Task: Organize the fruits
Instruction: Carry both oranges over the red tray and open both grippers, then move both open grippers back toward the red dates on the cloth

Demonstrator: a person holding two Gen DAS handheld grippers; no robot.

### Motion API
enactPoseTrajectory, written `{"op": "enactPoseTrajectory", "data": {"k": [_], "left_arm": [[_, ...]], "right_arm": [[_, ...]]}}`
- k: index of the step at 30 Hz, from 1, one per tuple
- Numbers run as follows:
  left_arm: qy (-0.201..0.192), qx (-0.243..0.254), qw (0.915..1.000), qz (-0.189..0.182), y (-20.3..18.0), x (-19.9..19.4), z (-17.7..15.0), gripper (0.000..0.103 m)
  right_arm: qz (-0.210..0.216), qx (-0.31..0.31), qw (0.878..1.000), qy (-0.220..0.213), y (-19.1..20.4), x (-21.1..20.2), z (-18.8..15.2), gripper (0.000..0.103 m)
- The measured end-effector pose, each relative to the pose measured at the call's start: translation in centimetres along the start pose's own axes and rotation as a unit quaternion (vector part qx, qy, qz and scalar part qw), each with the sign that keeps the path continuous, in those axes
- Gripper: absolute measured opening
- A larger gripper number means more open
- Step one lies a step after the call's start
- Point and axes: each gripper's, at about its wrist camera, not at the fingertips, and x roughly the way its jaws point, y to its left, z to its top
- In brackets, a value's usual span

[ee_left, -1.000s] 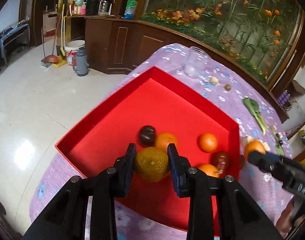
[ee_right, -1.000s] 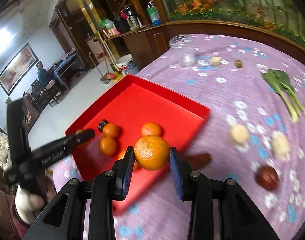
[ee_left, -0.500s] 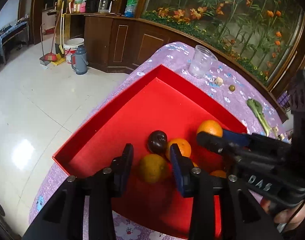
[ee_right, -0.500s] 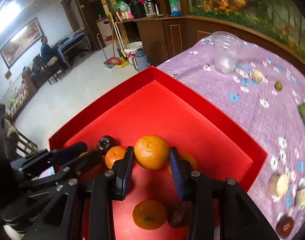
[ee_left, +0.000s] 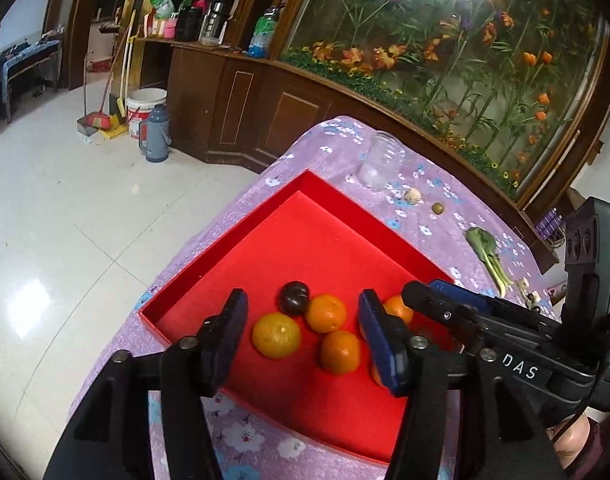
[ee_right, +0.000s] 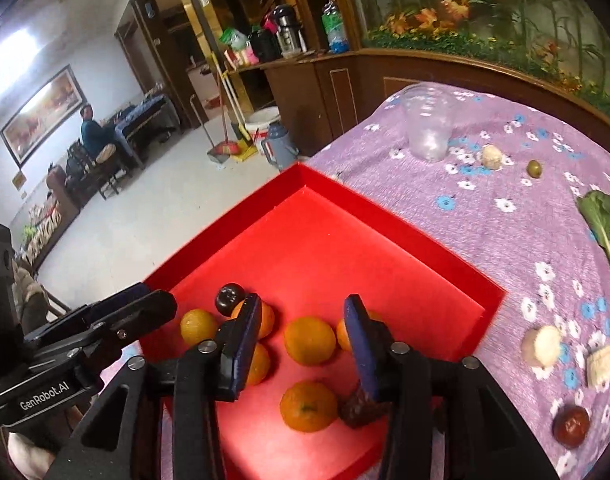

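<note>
A red tray [ee_left: 209, 264] [ee_right: 437, 248] lies on the purple flowered tablecloth [ee_left: 345, 140]. Several oranges lie in it, among them a yellowish one [ee_left: 276, 335] [ee_right: 198, 326] and one [ee_right: 309, 341] between the right fingers. A dark plum [ee_left: 294, 298] [ee_right: 229, 299] lies beside them, and a dark brown fruit [ee_right: 359, 406] lies near the front. My left gripper [ee_left: 301, 344] is open and empty above the tray's near side. My right gripper [ee_right: 303, 346] is open and empty above the oranges; it also shows in the left wrist view [ee_left: 465, 312].
On the cloth outside the tray: a clear plastic cup [ee_right: 429, 128], a green olive [ee_right: 534, 168], a leafy green [ee_right: 603, 224], pale food pieces [ee_right: 543, 346] and a dark red fruit [ee_right: 572, 425]. A wooden cabinet [ee_left: 265, 108] stands behind the table.
Both grippers opened. The left let go of the yellowish orange and the right let go of its orange; both fruits now lie in the tray. The left gripper has drawn back and up.
</note>
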Motion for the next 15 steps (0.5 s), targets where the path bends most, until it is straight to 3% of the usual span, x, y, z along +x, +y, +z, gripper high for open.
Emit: {"op": "enactPoseTrajectory", "data": {"k": [8,15], "left_arm": [[-0.014,0.027,0.9995,-0.005,-3.1,-2.6,-0.5,0.061],[-0.024,0.066,0.9974,-0.013,-7.1,-4.4,-1.2,0.066]], "right_arm": [[-0.001,0.027,0.999,-0.02,-1.5,-3.7,-1.9,0.05],[-0.002,0.077,0.996,-0.04,-5.3,-7.1,-4.3,0.054]]}}
